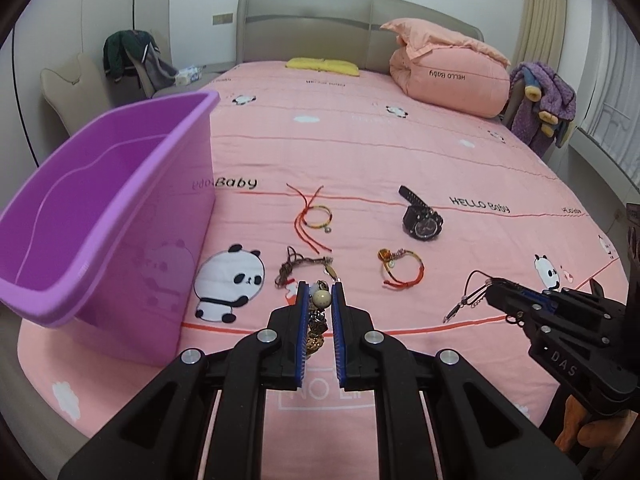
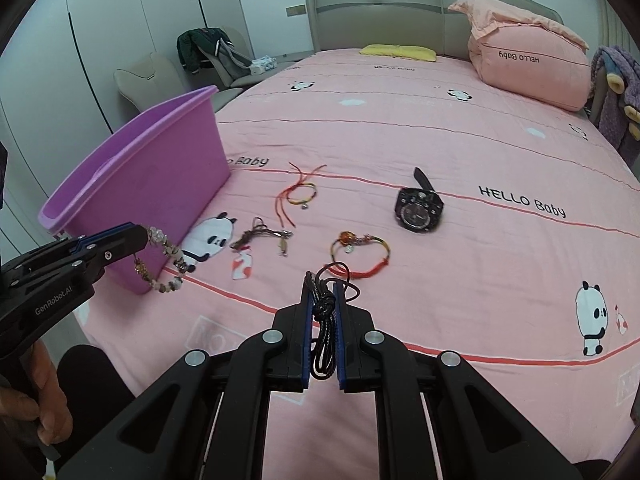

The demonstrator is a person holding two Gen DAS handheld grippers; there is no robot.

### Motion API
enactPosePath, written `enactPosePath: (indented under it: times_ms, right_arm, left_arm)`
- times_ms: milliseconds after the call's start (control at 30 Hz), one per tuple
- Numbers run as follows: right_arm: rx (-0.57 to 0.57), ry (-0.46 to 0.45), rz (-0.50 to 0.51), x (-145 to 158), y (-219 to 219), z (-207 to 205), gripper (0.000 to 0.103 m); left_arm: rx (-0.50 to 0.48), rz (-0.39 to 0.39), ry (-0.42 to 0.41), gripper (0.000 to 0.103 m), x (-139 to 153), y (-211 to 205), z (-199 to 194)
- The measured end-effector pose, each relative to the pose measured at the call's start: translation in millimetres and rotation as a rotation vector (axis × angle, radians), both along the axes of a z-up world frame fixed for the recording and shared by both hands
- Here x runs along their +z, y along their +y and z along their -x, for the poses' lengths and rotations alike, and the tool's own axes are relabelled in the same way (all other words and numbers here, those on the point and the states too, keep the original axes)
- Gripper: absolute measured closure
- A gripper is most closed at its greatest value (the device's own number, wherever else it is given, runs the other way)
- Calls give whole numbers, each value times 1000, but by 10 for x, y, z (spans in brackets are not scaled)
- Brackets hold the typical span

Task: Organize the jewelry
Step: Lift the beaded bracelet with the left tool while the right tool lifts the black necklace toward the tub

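While a beaded bracelet (image 2: pixel 164 256) hangs clamped in the left gripper (image 1: pixel 320 292) beside the purple bin (image 1: pixel 120 184), the right gripper (image 2: pixel 323 288) pinches a black cord necklace (image 2: pixel 325 312) above the pink bedspread (image 1: pixel 360 152), where a watch (image 1: pixel 422 220) and three bracelets lie.

We see that our left gripper (image 1: pixel 320 300) has black plastic arms with long cut-out slots, round silver screws at the joints, and blue ribbed pads on the inner sides of its fingers. On its side, in the right wrist view, white letters read "GenRobot.AI". Our right gripper (image 2: pixel 323 298) has the same black body, silver screws and blue pads; the letters "DAS" are raised on its side. Our hand (image 2: pixel 38 404) is bare.
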State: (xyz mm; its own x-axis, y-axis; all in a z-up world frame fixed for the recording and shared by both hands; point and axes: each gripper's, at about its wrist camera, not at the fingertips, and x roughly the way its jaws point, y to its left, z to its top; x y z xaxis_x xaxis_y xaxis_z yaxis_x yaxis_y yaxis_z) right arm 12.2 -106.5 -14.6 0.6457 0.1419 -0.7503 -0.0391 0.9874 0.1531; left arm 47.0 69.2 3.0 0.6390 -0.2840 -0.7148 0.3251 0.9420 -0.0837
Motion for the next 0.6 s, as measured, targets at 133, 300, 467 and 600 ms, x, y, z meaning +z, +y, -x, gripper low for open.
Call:
enactPosePath:
  times_ms: [133,300,467,600]
  right_arm:
    - [23,-25,-8,149,156,-58,94]
    - [59,-64,-8,385,385,-169,94]
    - [96,-104,-16,603,599,-316,94]
    - [128,-131,-25,748,794,-466,94]
  left_arm:
    - [-10,12,-17,92,167,104,-53]
    - [-9,36,-47,92,429,253,-144]
    - [21,43,-91,92,682,417,-241]
    - [45,41,-112,92,820,544,-353]
